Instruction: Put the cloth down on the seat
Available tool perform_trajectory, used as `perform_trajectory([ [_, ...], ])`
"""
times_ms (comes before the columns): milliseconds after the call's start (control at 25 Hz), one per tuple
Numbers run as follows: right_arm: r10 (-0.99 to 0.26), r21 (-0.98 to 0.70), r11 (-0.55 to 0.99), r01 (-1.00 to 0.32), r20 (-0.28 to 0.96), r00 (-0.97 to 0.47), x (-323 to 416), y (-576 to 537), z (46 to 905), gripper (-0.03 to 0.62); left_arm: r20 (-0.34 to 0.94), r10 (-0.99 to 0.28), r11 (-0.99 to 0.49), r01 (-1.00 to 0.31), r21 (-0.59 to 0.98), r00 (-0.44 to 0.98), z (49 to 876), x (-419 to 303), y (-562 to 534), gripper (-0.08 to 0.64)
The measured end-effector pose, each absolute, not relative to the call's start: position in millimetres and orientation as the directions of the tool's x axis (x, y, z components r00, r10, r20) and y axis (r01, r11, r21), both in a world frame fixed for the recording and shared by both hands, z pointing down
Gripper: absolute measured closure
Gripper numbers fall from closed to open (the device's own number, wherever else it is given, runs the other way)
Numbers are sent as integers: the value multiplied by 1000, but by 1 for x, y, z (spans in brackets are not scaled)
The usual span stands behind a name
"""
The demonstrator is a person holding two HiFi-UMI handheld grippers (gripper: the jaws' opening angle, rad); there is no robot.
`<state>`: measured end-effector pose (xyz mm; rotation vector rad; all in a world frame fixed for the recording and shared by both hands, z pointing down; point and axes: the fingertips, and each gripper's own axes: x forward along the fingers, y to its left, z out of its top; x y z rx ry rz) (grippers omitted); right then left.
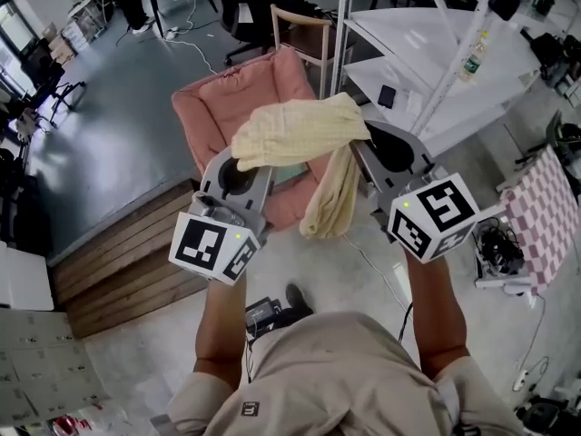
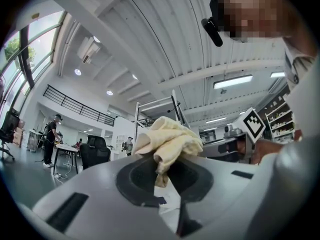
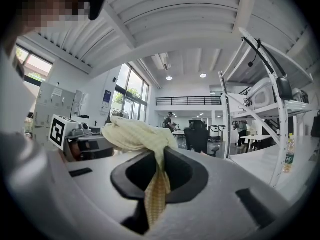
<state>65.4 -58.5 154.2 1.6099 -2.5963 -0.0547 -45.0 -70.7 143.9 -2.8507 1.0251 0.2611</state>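
A pale yellow cloth (image 1: 300,134) hangs stretched between my two grippers, above the pink cushioned seat (image 1: 218,107). My left gripper (image 1: 239,162) is shut on the cloth's left end, and its own view shows the cloth (image 2: 167,141) bunched between the jaws. The right gripper (image 1: 363,148) is shut on the right end, from which a loose flap (image 1: 329,198) dangles. In the right gripper view the cloth (image 3: 137,136) runs down through the jaws. Both grippers point upward, away from the seat.
The seat stands on the grey floor beside a wooden platform (image 1: 127,262). A wooden chair (image 1: 304,30) is behind it. White shelving (image 1: 436,62) stands at the right, with a checkered cloth (image 1: 545,207) at the far right. A person's legs and shoe (image 1: 295,298) are below.
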Motion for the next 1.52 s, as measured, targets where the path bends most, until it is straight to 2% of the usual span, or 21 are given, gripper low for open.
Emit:
perform_trajectory([
  [760,-891,152,454,-878,59,-451,3,-193,146,557,-219,-623,-768,-641,-10,750,145,-111,-194,522],
  [1160,-883,133,468,-873,30,-469,34,-282,168,558,-170,-643,-751,-658,-48,747,175,-79,-268,522],
  [1520,-872,93,490,-867,69,-485,83,-377,209,558,-100,-671,-737,-676,-26,735,213,-30,-360,522],
])
